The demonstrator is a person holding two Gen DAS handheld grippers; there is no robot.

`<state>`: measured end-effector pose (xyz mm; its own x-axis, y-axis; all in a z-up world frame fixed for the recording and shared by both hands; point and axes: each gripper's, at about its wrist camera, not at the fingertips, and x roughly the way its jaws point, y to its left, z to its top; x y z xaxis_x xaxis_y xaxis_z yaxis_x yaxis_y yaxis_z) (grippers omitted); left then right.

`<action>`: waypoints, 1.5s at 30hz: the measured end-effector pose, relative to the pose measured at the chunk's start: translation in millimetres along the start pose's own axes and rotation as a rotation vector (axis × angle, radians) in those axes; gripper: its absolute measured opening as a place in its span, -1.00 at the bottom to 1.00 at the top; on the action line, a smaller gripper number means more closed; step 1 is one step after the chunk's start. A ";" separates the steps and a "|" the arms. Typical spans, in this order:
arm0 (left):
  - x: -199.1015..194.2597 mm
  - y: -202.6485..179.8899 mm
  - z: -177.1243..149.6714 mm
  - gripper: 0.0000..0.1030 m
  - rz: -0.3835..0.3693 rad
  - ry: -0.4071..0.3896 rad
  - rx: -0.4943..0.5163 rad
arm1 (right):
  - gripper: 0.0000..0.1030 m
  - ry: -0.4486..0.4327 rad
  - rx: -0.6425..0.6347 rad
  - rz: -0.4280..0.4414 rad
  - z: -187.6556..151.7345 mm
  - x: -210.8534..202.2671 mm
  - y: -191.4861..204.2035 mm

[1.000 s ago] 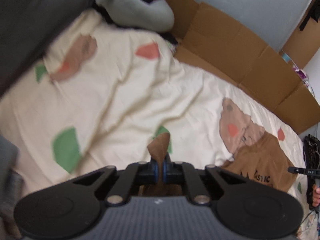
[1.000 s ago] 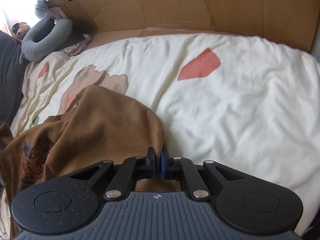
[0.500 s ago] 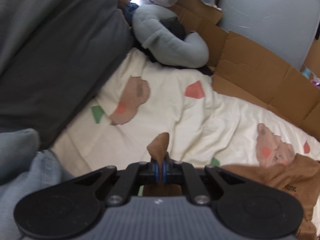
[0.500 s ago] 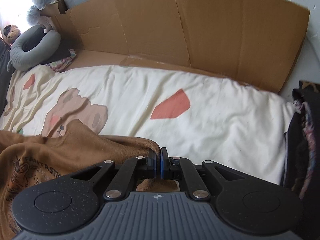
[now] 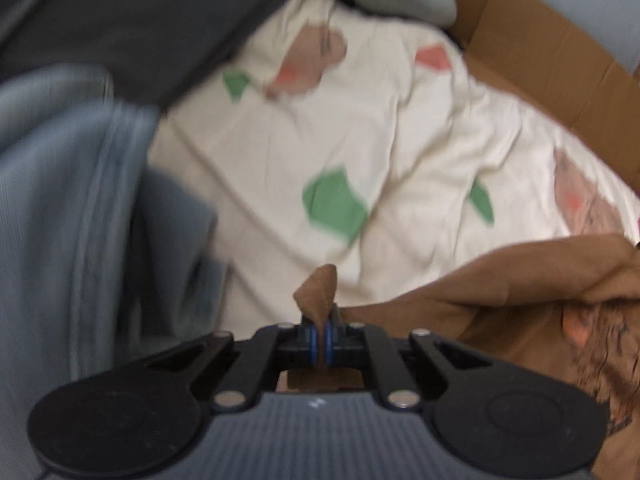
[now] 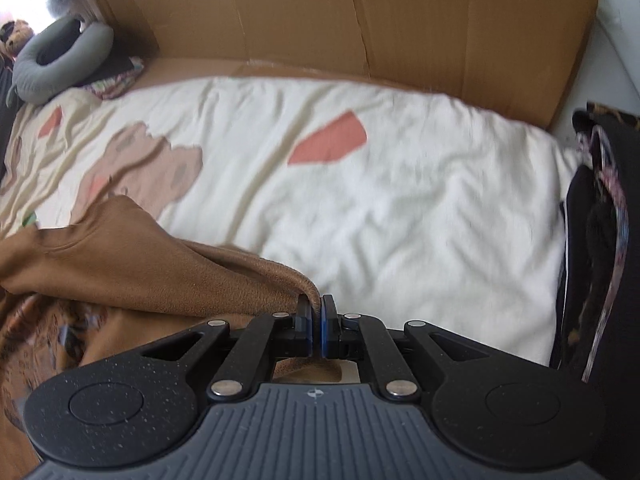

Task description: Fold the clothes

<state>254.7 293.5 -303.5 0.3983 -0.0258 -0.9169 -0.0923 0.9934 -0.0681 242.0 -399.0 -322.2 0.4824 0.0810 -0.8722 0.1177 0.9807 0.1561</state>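
Note:
A brown T-shirt with a dark printed graphic lies bunched on the cream bedsheet. My left gripper is shut on a small peak of its fabric, which pokes up between the blue pads. In the right wrist view the same brown T-shirt spreads to the left, and my right gripper is shut on its rolled edge. The print shows at the lower left, blurred.
Grey-blue clothing and a dark grey cushion crowd the left. A cardboard wall lines the bed's far side. A grey neck pillow lies far left. Dark patterned clothes hang at the right edge.
Both grippers kept their hold on the shirt. The left view swung down and toward the grey-blue clothes; the shirt now stretches wider between the grippers. The right view dipped lower over the sheet.

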 end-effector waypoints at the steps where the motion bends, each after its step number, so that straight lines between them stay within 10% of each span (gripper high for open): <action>1: 2.3 0.8 -7.3 -0.92 0.001 0.015 -0.006 | -0.96 0.006 0.003 -0.001 -2.8 0.5 -0.7; 23: -23.7 0.7 -54.8 -0.53 0.009 0.144 -0.041 | -0.75 0.035 -0.001 0.009 -40.1 -22.9 2.3; 28: -50.0 -19.4 -41.4 -0.41 -0.032 0.109 -0.005 | -0.30 -0.004 -0.025 0.031 -36.4 -37.2 10.0; 45: -21.7 -126.2 -5.1 -0.01 -0.196 -0.045 0.140 | -0.17 -0.066 -0.071 0.148 -23.1 -38.6 52.5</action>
<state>253.1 168.1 -277.0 0.4366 -0.2177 -0.8729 0.1172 0.9758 -0.1847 209.4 -346.6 -291.1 0.5464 0.2157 -0.8093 -0.0192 0.9692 0.2453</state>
